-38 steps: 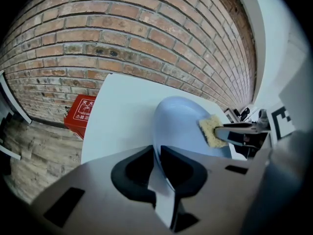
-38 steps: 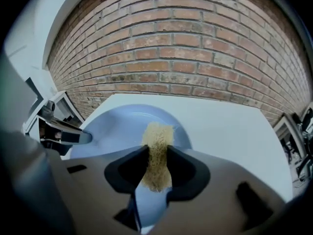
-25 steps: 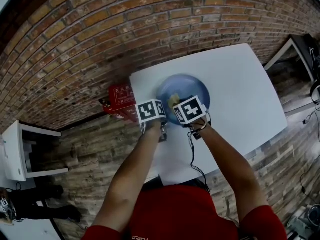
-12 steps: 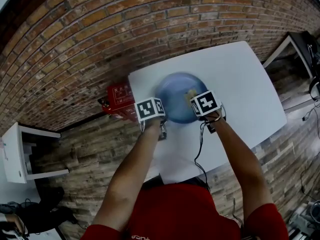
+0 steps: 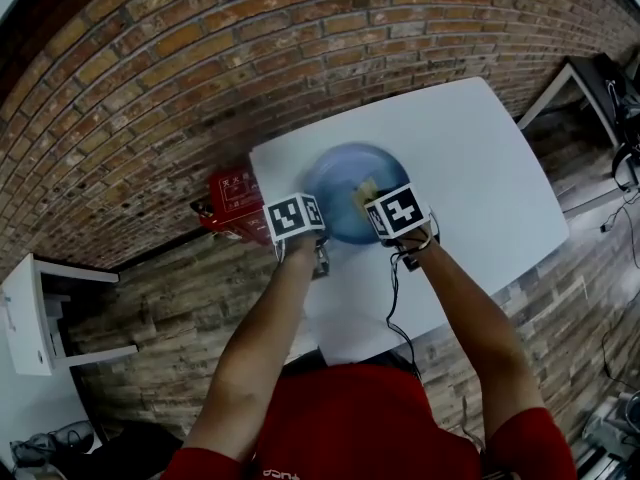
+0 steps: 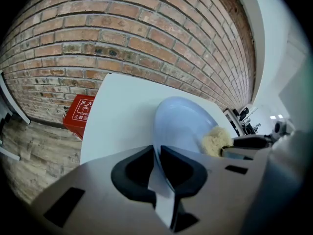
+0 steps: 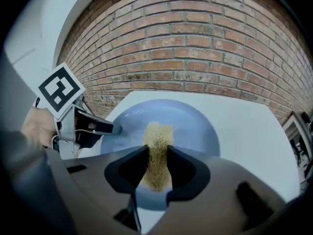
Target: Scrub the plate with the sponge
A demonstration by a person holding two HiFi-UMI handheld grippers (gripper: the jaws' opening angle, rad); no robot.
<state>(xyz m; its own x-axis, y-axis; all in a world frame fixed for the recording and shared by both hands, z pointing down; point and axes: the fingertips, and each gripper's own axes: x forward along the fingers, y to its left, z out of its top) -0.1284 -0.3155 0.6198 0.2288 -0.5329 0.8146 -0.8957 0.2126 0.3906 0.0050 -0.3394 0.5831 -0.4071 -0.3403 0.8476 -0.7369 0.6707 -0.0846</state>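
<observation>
A blue plate lies on the white table. My left gripper is shut on the plate's near left rim; in the left gripper view the rim runs between the dark pads of that gripper. My right gripper is shut on a yellow sponge and holds it down on the plate's right half. In the right gripper view the sponge sticks out past the right gripper onto the plate, with the left gripper at the plate's left edge.
A red box with white print stands on the wooden floor by the brick wall, just left of the table; it shows too as the red box in the left gripper view. A white shelf unit stands at far left.
The right gripper swept the sponge to the right across the plate, then came back a little to the left. The left gripper kept its hold on the rim.
</observation>
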